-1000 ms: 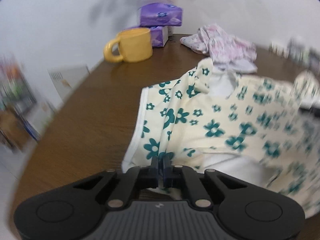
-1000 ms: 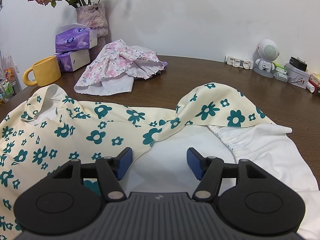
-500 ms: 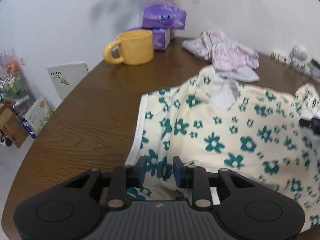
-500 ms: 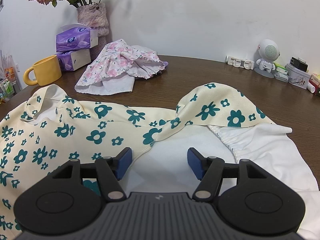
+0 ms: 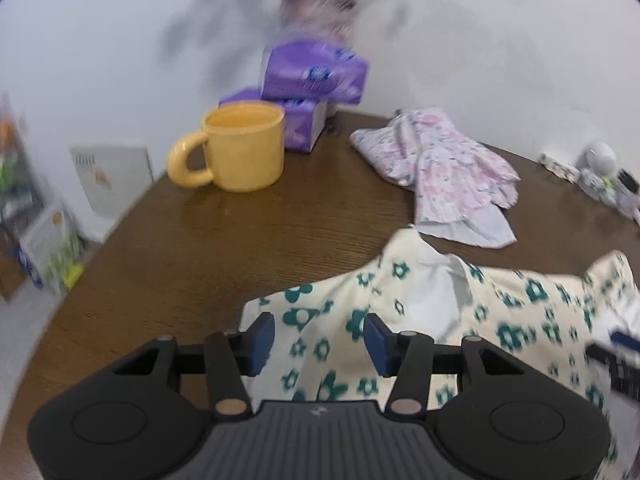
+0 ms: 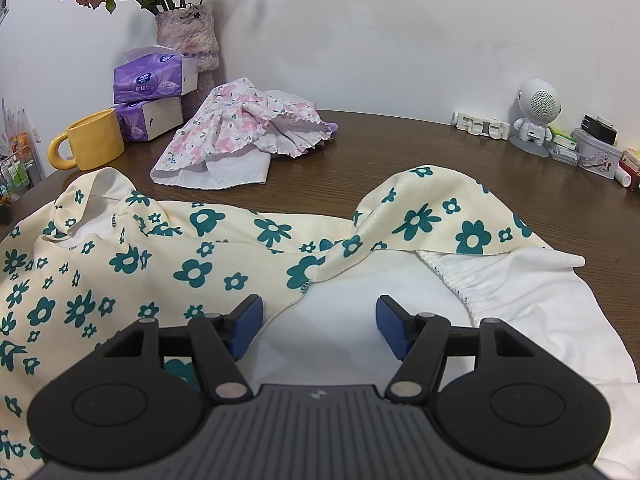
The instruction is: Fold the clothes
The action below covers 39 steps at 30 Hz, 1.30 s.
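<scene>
A cream garment with teal flowers (image 6: 132, 256) lies spread on the brown wooden table (image 6: 400, 144), its white lining (image 6: 532, 304) turned up at the right. It also shows in the left wrist view (image 5: 520, 320). My left gripper (image 5: 318, 344) is open just above the garment's left edge, holding nothing. My right gripper (image 6: 320, 326) is open over the white lining near the front, empty. A pink floral garment (image 6: 240, 132) lies crumpled at the back; it also shows in the left wrist view (image 5: 444, 168).
A yellow mug (image 5: 240, 148) and two purple tissue packs (image 5: 312, 76) stand at the back left, by a vase of dried flowers (image 6: 188, 36). A white robot speaker (image 6: 534, 116) and small boxes (image 6: 596, 152) line the back right. The table edge (image 5: 100, 264) curves at the left.
My left gripper has let go of the garment's edge and opened wide, and its view has swung up toward the back of the table. The right gripper has not moved.
</scene>
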Each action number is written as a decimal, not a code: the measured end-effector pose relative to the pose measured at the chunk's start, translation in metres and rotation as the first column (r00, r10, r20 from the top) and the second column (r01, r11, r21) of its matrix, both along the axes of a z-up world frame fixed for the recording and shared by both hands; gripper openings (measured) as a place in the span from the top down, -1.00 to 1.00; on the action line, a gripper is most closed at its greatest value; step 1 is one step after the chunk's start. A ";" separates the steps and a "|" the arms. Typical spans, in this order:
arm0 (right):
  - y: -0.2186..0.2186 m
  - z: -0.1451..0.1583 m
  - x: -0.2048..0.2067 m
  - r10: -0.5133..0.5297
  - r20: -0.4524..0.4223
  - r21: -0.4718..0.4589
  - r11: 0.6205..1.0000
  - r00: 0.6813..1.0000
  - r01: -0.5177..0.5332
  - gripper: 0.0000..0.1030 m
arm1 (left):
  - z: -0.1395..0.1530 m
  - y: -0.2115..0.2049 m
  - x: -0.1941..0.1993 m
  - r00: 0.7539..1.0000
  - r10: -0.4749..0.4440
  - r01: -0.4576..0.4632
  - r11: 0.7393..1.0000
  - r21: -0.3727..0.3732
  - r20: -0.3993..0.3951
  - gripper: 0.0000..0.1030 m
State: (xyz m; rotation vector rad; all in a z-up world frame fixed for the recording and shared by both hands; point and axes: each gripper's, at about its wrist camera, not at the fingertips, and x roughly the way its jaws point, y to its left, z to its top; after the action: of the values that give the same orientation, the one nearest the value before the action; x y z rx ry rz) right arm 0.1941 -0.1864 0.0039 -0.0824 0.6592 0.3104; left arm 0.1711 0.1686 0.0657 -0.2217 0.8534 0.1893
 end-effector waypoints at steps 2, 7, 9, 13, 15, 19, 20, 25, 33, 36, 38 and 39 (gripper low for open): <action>0.000 0.000 0.000 0.000 0.000 0.000 1.000 1.000 0.000 -0.24 | -0.008 0.008 0.010 0.999 0.033 -0.035 0.998 -0.058 -0.027 0.17; 0.000 0.000 0.000 0.004 0.000 0.000 1.000 1.000 -0.004 -0.25 | -0.022 0.029 0.017 0.993 0.104 -0.112 0.974 -0.196 -0.049 0.36; 0.000 0.000 0.000 0.006 -0.001 0.000 1.000 1.000 -0.006 -0.26 | -0.022 0.037 0.014 0.991 0.124 -0.130 0.958 -0.257 -0.040 0.35; 0.000 0.000 0.000 0.007 0.000 -0.001 1.000 1.000 -0.007 -0.26 | -0.019 0.046 0.008 0.988 0.154 -0.152 0.947 -0.282 -0.014 0.32; 0.000 0.000 0.000 0.007 0.000 -0.001 1.000 1.000 -0.007 -0.26 | -0.021 0.045 0.011 0.988 0.153 -0.155 0.955 -0.253 -0.028 0.35; 0.000 0.000 0.000 0.007 0.001 -0.002 1.000 1.000 -0.007 -0.26 | -0.023 0.037 0.016 0.991 0.131 -0.135 0.970 -0.201 -0.035 0.48; 0.000 0.000 0.000 0.007 0.001 -0.002 1.000 1.000 -0.007 -0.26 | -0.023 0.034 0.017 0.992 0.121 -0.126 0.975 -0.183 -0.036 0.51; 0.000 -0.001 0.000 0.008 0.001 -0.003 1.000 1.000 -0.008 -0.26 | -0.027 0.008 0.021 0.998 0.054 -0.055 0.998 -0.025 -0.038 0.95; 0.000 0.000 0.000 0.009 0.002 -0.005 1.000 1.000 -0.009 -0.26 | -0.027 0.002 0.018 0.998 0.061 -0.059 0.991 0.120 -0.008 0.93; 0.000 0.000 0.000 0.009 0.002 -0.005 1.000 1.000 -0.009 -0.26 | -0.024 0.007 0.015 0.997 0.071 -0.071 0.996 0.062 0.011 0.59; 0.000 0.000 0.000 0.009 0.002 -0.005 1.000 1.000 -0.009 -0.26 | -0.021 0.011 0.013 0.996 0.087 -0.088 0.996 0.031 0.032 0.30; 0.000 0.000 0.000 0.009 0.002 -0.005 1.000 1.000 -0.009 -0.26 | -0.021 0.011 0.013 0.995 0.088 -0.089 0.995 0.037 0.040 0.32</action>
State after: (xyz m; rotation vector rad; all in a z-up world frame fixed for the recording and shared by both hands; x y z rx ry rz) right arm 0.1938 -0.1861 0.0039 -0.0905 0.6579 0.3172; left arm 0.1843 0.1796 0.0452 -0.2262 0.8014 0.2836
